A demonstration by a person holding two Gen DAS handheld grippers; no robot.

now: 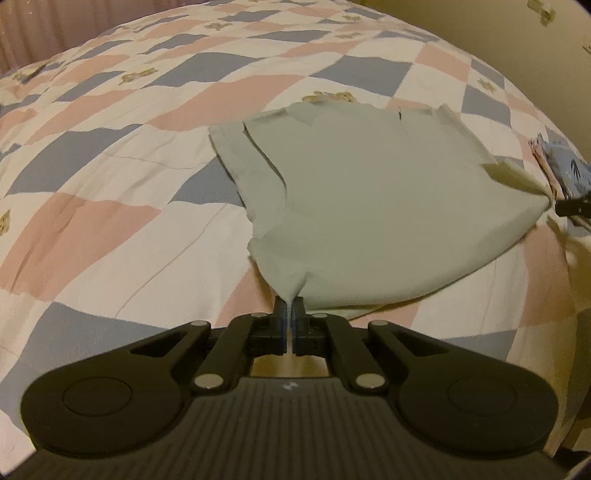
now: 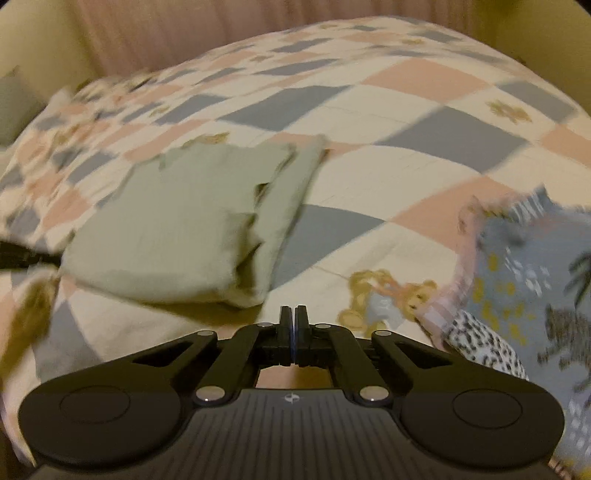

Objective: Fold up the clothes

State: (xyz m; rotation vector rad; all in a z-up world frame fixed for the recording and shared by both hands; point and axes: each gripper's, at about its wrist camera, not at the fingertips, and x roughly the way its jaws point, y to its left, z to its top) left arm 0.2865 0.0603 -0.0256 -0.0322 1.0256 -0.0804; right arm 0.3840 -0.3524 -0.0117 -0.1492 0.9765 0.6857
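Observation:
A pale green folded garment (image 1: 373,206) lies on the checked bedspread (image 1: 110,177). My left gripper (image 1: 289,304) is shut on its near corner, which rises to a peak between the fingers. In the right wrist view the same garment (image 2: 192,221) lies to the left ahead. My right gripper (image 2: 294,314) is shut and empty, just right of the garment's near corner and apart from it. The other gripper's black tip (image 1: 572,206) shows at the right edge of the left wrist view, beside the garment's right corner.
A heap of patterned blue and pink clothes (image 2: 524,280) lies on the bed at the right; it also shows in the left wrist view (image 1: 561,170). A wall and a pink curtain (image 2: 166,33) stand behind the bed.

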